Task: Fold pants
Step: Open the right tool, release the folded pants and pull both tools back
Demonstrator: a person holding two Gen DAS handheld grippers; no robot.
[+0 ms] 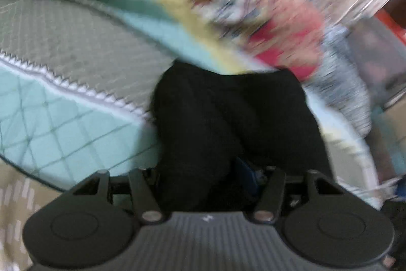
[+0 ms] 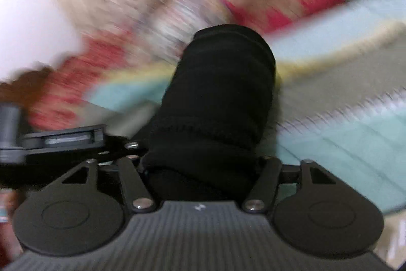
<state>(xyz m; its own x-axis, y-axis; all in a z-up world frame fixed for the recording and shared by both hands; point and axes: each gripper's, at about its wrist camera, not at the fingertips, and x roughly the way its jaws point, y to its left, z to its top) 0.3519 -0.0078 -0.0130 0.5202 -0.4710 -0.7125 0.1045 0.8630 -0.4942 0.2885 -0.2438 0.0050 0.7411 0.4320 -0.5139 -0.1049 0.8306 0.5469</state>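
The black fabric pants [image 1: 228, 123] fill the middle of both wrist views, bunched directly ahead of each tool and running back into the gap between its linkage arms. In the left wrist view the left gripper [image 1: 210, 184] has dark cloth draped over its front, hiding the fingertips; whether the pads press on the cloth cannot be told. In the right wrist view the right gripper [image 2: 203, 169] shows the same: a thick roll of black pants [image 2: 218, 98] with a ribbed band lies between the arms and covers the fingers, so its grip cannot be told either. Beneath the pants lies a quilted bedspread in teal, grey and yellow with a white zigzag trim [image 1: 63, 118]. Beyond is a blurred red and patterned pile of cloth [image 1: 266, 24].
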